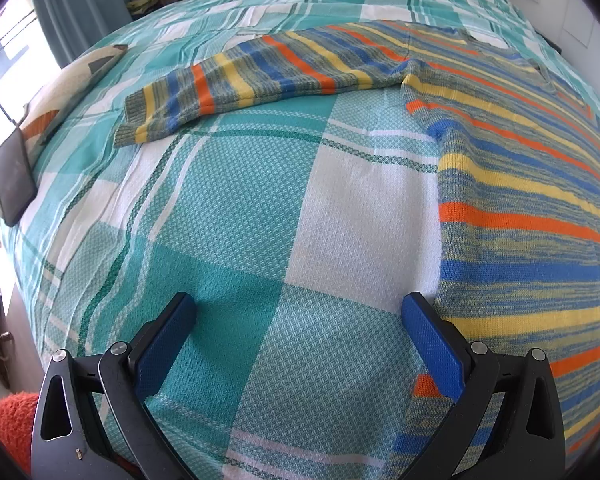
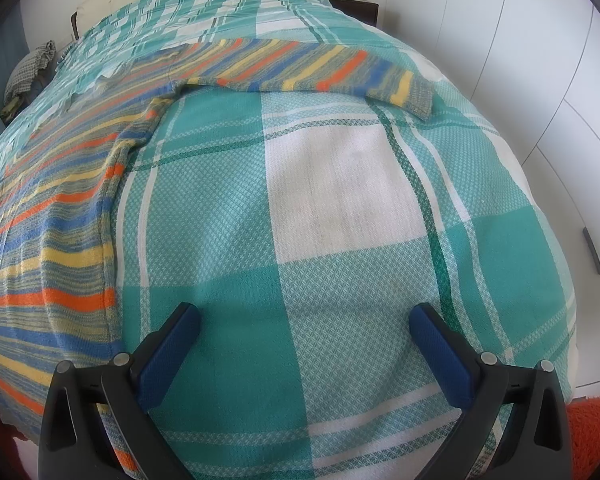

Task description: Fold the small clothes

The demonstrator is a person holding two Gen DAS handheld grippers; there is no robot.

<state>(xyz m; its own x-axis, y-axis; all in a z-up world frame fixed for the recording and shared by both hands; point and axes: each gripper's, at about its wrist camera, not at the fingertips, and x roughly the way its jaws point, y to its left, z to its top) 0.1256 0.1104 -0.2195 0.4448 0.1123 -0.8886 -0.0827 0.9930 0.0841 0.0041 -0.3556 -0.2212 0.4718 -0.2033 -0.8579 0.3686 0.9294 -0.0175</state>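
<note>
Bed (image 1: 260, 220) in teal-and-white checked cover; striped sweater (image 1: 520, 208) spread flat, perhaps a phone (image 1: 14, 180) at edge

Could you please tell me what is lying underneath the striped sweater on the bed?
The striped sweater lies spread flat, sleeves out, directly on the teal and white checked bedspread. The bedspread shows all around it. Whatever lies beneath the sweater's body is covered, so I cannot tell if anything else is there.

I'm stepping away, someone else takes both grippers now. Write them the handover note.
Left gripper: open, empty, over the bedspread beside the sweater's hem edge.
Right gripper: open, empty, over bare bedspread on the sweater's other side.
Striped sweater: lies flat on the bed, both sleeves spread out sideways, left sleeve and right sleeve.
Done: garment laid out.
Left: no fold made yet; fold sleeves in, then body.
</note>
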